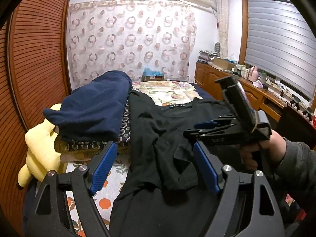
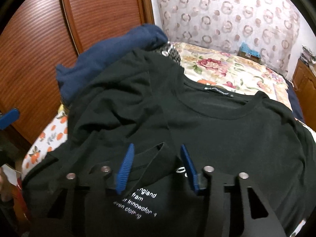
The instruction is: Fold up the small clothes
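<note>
Left wrist view, nearest first: the left gripper stands with its blue fingers released and wide apart, and a bunched fold of the black T-shirt lies in the gap between them without either pad pressing it. I judge the cloth is let go there so the folded-over side can settle flat. Right of centre in the same frame, a hand holds the right gripper low over the shirt's chest.

From the right wrist view, the right gripper's fingers are partly closed around a raised flap of the shirt at lower centre, above the white printing; whether the pads already pinch it I cannot tell. That reach looks meant to take the next fold.

The shirt lies spread on the bed, collar and label pointing to the frame's top. Farther off, at upper left, a navy garment sits heaped on a pile beside a yellow plush toy, likely set aside.
</note>
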Demonstrator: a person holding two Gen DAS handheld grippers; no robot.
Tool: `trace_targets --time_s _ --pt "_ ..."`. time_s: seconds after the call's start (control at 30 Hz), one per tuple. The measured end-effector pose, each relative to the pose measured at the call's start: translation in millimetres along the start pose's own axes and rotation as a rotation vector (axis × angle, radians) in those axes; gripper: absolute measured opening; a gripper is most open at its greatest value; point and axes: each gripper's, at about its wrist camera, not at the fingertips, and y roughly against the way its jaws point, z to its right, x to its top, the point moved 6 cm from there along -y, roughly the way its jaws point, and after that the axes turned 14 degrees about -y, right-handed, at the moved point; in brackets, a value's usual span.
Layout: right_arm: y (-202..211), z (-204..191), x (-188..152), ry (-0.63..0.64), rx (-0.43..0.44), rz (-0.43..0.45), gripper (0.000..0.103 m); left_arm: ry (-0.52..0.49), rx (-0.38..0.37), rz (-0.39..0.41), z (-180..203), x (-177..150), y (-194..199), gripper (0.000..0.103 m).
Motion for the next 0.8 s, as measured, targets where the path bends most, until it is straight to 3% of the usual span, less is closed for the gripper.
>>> trace_targets --time_s 0.07,0.1,0.13,0.17,0.23,0.43,0.7,0.73,0.8 --pt "-7.1 2.2 -0.1 0.011 -0.028 -0.011 0.043 0.014 0.028 0.006 -3.5 -1.0 -0.5 0.081" --pt "-9.2 4.6 -0.6 0.012 -0.053 -0.011 0.037 0.021 0.034 0.006 -4.8 -2.0 -1.2 0.081" --pt "-11.3 8.1 -0.9 0.01 -0.091 -0.007 0.023 0.028 0.034 0.005 -5.5 -3.2 -2.1 0.081" --pt "-13.4 10.2 -1.0 0.006 -0.116 -0.007 0.02 0.031 0.032 0.005 -6.4 -4.4 -2.9 0.081" --pt "-13.5 14.3 -2.0 -0.011 -0.102 -0.009 0.02 0.033 0.03 0.002 -6.8 -6.5 -4.7 0.081" --pt "-5.1 16.7 -4.2 -0.013 -0.063 0.01 0.006 0.034 0.033 -0.009 -7.6 -9.2 -8.9 0.081" --pt "42.1 37.3 -8.3 -0.037 -0.141 0.19 0.005 0.026 0.029 -0.017 -7.9 -14.6 -14.9 0.081" --pt "45.2 37.1 -10.2 -0.023 -0.166 0.205 0.006 0.025 0.027 -0.024 -7.5 -16.3 -17.7 0.081" --pt "44.6 42.6 -13.2 -0.025 -0.216 0.19 0.021 0.023 0.026 -0.035 -5.2 -17.2 -21.8 0.081"
